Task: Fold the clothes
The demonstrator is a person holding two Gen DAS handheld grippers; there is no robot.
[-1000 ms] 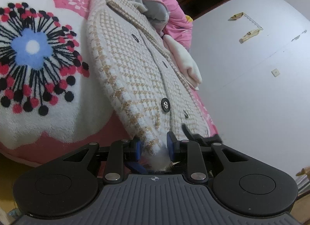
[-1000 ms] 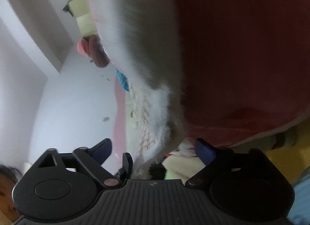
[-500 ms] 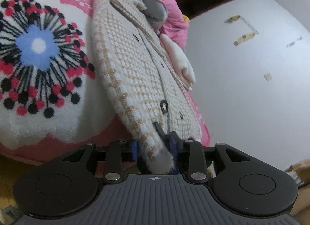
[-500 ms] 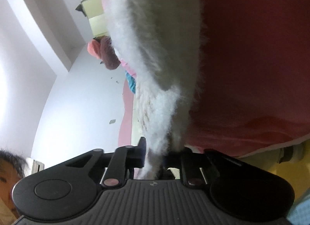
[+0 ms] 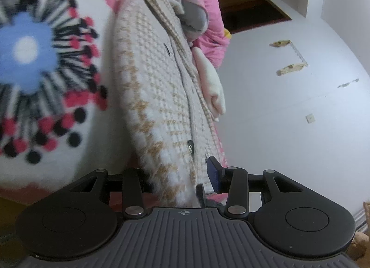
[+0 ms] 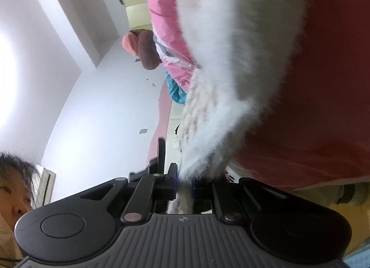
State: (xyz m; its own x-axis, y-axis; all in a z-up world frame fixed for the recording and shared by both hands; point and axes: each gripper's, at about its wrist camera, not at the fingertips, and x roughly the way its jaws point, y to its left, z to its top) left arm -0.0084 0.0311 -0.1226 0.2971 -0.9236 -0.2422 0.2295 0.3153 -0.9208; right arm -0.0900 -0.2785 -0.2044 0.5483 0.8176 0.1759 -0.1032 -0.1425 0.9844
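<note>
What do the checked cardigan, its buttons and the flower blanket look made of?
Cardigan: chunky knit, likely wool or acrylic; coarse beige-and-white weave, fuzzy hem showing at the right claw. Button: dark and glossy, probably plastic, possibly metal-trimmed. Flower blanket: soft plush fleece by its matte, blurry-edged pile; motion blur leaves this uncertain.

I see a cream-and-tan houndstooth knit cardigan [image 5: 161, 97], buttoned, stretched lengthwise across the flowered blanket [image 5: 46, 64], fuzzy hem nearest me.

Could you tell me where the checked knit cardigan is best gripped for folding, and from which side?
Grip the checked knit cardigan at its fuzzy bottom hem, coming in from the bed's edge: the hem lies nearest, thin enough for pinching, and the left gripper already straddles it.
</note>
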